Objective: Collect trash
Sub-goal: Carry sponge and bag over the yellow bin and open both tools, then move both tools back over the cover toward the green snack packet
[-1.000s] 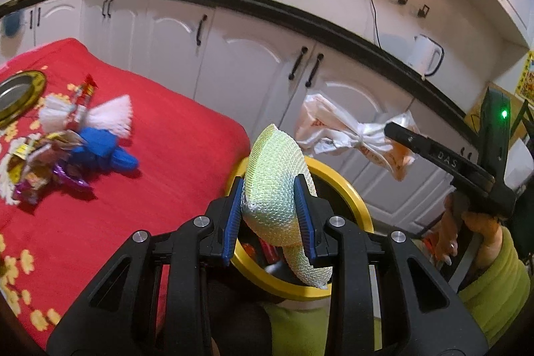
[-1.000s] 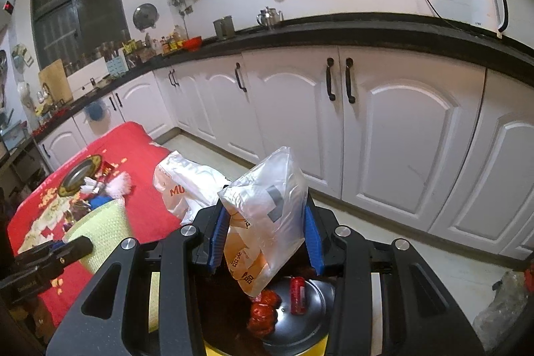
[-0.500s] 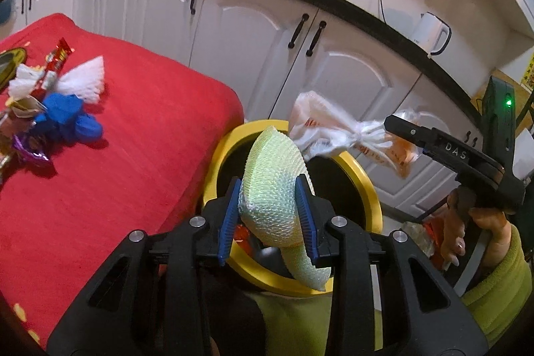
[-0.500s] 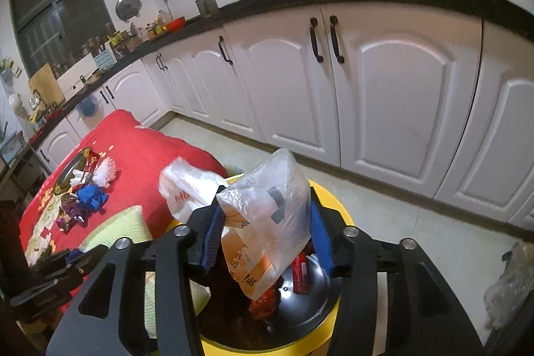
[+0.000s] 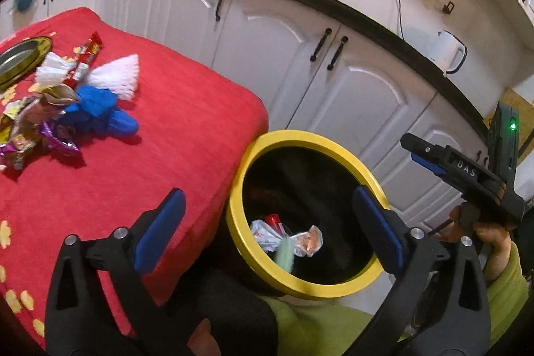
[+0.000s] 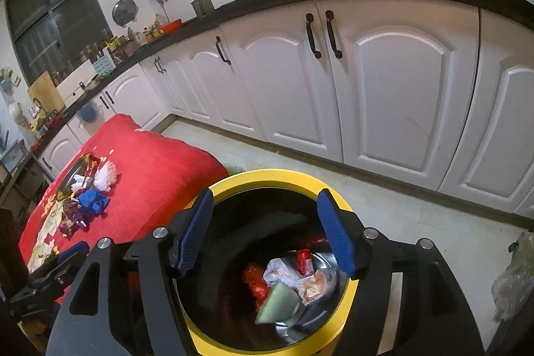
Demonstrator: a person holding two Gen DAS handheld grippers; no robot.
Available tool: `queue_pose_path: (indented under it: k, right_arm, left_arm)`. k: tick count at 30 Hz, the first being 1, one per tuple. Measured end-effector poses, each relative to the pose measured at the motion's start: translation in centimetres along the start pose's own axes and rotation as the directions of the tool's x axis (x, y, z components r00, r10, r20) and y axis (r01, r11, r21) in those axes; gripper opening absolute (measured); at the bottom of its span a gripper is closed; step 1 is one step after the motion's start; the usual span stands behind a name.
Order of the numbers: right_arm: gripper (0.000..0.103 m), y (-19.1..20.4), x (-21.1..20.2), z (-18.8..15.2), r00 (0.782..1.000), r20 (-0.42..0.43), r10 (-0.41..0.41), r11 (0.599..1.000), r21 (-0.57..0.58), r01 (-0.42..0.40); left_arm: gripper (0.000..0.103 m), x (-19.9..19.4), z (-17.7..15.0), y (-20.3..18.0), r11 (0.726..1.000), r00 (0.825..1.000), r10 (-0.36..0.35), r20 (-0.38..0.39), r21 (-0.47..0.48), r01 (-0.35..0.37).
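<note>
**Both grippers empty above the yellow bin**

The left gripper [image 5: 267,222] has just been opening and now its jaws stand wide, with nothing between the blue pads [image 5: 157,226]. The right gripper [image 6: 267,236] has also just been opening; its jaws are apart at a middle width and also hold nothing. Both hang above the round bin with the yellow rim [image 5: 302,137], which stands on the floor just beside the near right corner of the table with the red cloth [image 5: 173,135].

Inside the bin, at the bottom, lies the pale green foam net [image 6: 278,301]. Its long axis is tilted, one end pointing up toward the grippers, but it is blurred and I cannot tell if it rests. Beside it are the crumpled plastic bags [image 6: 300,279] and some red wrappers [image 6: 255,282].

Far left on the red cloth a heap of trash remains: a blue piece [image 5: 100,115], white foam nets [image 5: 116,79], shiny wrappers [image 5: 36,129] and a red stick packet [image 5: 86,55], whose long axis points away toward the cabinets [image 5: 350,95]
</note>
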State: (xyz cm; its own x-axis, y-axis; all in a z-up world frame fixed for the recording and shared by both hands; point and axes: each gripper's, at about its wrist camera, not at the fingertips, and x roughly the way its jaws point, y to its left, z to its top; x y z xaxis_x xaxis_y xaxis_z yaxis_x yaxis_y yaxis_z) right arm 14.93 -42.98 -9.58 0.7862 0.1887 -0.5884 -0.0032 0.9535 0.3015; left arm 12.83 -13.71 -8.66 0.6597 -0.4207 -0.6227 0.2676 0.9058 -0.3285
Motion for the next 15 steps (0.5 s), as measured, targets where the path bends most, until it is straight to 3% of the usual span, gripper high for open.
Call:
queue_pose_path:
  k: [15]
  right_arm:
    - [0.064, 3.3, -2.1, 0.4, 0.997, 0.068, 0.047, 0.997, -0.072, -0.042]
  left_arm:
    - [0.092, -4.1, 1.2, 1.2, 0.997, 0.989, 0.081, 0.121, -0.026, -0.078]
